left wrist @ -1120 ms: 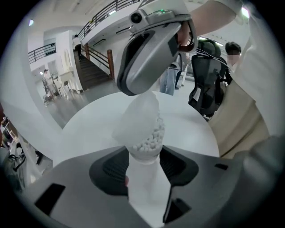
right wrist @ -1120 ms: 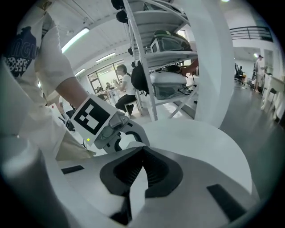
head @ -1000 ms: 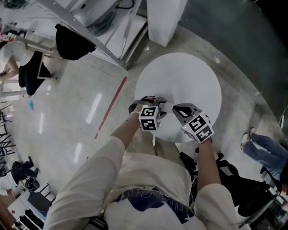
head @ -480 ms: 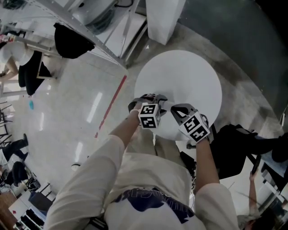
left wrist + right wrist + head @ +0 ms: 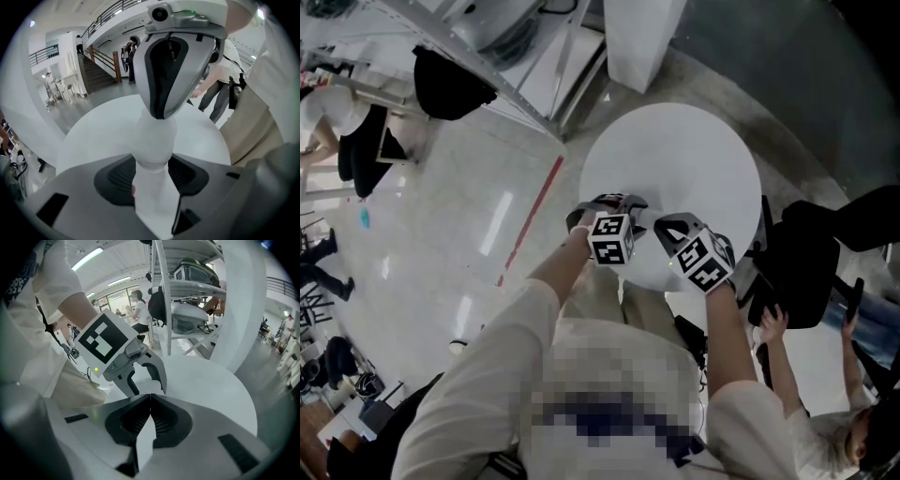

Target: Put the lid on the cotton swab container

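The left gripper [image 5: 152, 163] pinches the cotton swab container [image 5: 152, 140] between its jaw tips, the jaws held fairly wide by its body. The container is a small, frosted white, round-sided vessel, pale enough to blend almost into the white surface under it. Its top is covered by the right gripper [image 5: 161, 115], whose jaws are pressed together with nothing between them and whose tip meets the container from above. Whether a lid sits on the container cannot be told. From the right gripper view the same shut jaws [image 5: 150, 397] point at the left gripper [image 5: 146, 378] just ahead. Seen from the head, both grippers, left [image 5: 607, 204] and right [image 5: 661, 225], work at the near edge of a round white worktop [image 5: 694, 159]. They sit close together, angled down and tilted toward each other, with the forearms reaching forward from the body. The container is therefore close to the near rim, and the rest of the worktop [image 5: 211, 385] lies bare beyond it, giving room ahead and to the right. A white pillar [image 5: 642, 42] stands at the far rim. A person in black [image 5: 797, 272] leans near the right rim. A shelving rack [image 5: 187, 301] rises behind the worktop, and a staircase [image 5: 101, 77] shows well off.
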The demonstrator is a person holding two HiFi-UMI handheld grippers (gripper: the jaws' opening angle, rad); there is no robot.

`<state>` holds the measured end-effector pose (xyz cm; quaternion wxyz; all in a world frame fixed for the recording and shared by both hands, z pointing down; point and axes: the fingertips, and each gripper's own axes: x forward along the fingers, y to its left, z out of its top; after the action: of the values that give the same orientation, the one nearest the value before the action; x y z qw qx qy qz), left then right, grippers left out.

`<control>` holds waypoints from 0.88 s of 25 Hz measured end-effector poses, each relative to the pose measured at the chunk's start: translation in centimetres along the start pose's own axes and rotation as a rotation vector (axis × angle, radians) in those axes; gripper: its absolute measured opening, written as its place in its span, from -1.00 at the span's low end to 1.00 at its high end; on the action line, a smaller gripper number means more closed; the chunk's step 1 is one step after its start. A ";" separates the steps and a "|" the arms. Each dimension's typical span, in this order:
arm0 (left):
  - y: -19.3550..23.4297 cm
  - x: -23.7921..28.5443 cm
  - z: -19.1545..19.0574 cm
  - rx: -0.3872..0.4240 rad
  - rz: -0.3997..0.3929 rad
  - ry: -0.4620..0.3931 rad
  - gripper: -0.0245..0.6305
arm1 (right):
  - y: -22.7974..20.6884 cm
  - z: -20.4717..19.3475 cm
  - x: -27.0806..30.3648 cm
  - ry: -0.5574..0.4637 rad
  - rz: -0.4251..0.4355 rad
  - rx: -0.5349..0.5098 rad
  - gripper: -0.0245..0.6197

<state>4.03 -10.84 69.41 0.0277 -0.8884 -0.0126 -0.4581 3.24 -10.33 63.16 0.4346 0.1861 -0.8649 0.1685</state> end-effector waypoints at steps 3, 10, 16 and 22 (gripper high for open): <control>-0.2 0.1 -0.2 -0.007 0.004 0.003 -0.27 | 0.1 0.0 -0.1 -0.002 0.012 0.039 -0.89; -0.2 -0.8 0.2 -0.112 0.019 -0.054 -0.27 | 0.2 0.1 -0.6 -0.041 0.008 0.045 -0.89; 0.6 -2.6 0.0 -0.142 0.051 -0.082 -0.27 | -0.5 0.9 -0.9 -0.123 -0.028 0.156 -0.90; 1.5 -6.3 1.2 -0.272 0.133 -0.188 -0.27 | -3.3 2.4 -4.9 -0.368 -0.235 0.401 -0.90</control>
<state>1.43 -12.20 63.55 -0.0637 -0.9217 0.1055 -0.3679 5.86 -13.47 58.21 0.2416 0.3944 -0.8512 0.2480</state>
